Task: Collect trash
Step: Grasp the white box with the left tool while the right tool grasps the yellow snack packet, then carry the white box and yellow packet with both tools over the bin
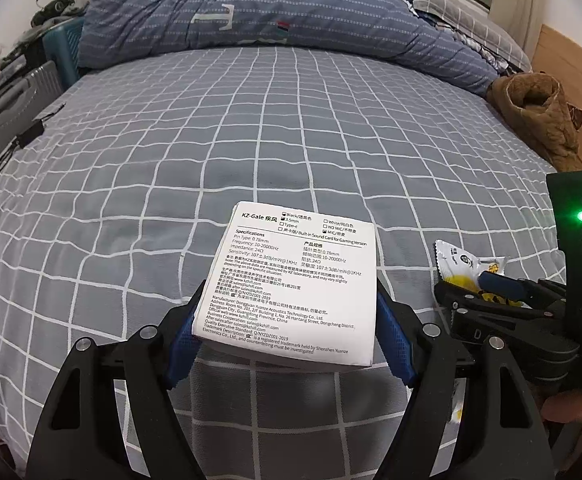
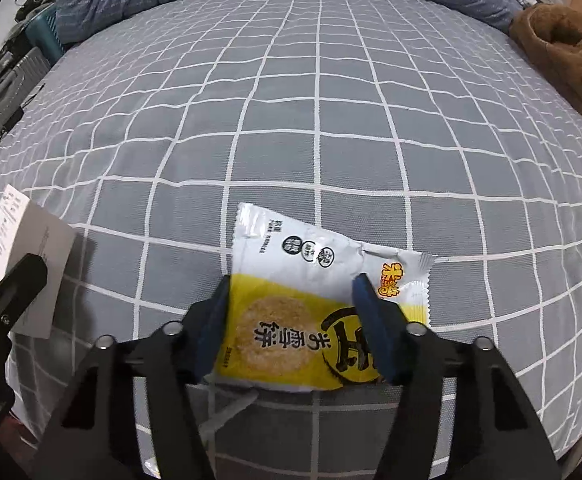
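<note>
Snack wrapper [image 2: 311, 300] sits pinched in the right gripper [image 2: 291, 320]; left gripper [image 1: 287, 332] clamps the white box [image 1: 291, 280] above the bed [image 1: 251, 120]

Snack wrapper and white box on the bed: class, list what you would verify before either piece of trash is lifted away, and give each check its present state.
1. White box sits between the left hand-held gripper pads: ok.
2. Snack wrapper sits between the right hand-held gripper pads: ok.
3. Right pads press the wrapper firmly: cannot tell.
4. Bedsheet not pinched with the wrapper: cannot tell.
5. The two grippers stand apart: ok.
6. A bin for the trash in view: not ok.
</note>
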Available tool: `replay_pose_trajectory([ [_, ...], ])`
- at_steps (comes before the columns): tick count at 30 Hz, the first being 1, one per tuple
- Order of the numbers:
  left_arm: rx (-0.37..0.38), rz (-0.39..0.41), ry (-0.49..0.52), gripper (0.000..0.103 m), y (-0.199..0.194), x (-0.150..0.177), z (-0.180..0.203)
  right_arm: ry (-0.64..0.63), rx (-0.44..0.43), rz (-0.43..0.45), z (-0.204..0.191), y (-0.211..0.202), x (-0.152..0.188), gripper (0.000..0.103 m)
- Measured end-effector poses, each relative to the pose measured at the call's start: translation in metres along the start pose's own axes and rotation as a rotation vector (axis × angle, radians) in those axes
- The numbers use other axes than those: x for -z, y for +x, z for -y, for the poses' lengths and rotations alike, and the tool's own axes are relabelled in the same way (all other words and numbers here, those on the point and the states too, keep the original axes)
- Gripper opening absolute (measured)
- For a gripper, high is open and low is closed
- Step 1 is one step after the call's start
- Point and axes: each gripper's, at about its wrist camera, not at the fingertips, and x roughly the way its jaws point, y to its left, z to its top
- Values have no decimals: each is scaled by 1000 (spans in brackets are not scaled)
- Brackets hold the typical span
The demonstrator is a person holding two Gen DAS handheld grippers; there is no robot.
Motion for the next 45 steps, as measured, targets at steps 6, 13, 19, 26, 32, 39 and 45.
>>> replay_pose_trajectory([
  [6,2,4,2,73,-2,0,1,-21,-10,32,-1,-12,3,30],
  [13,10,8,5,73,-6,1,5,-19,-19,93,5,-33,12,29],
  [19,15,13,16,73,-16,3,13,-4,-13,120,7,-57,24,28],
  [26,16,7,19,73,-34,14,22,-11,-6,151,14,-82,41,28],
  [32,11,7,34,73,-54,29,29,0,-14,169,15,-104,61,28],
  [39,-8,-1,15,73,-75,48,22,9,-32,175,17,-126,83,28],
  [45,-6,1,14,73,-98,64,27,10,-38,187,15,-148,100,28],
])
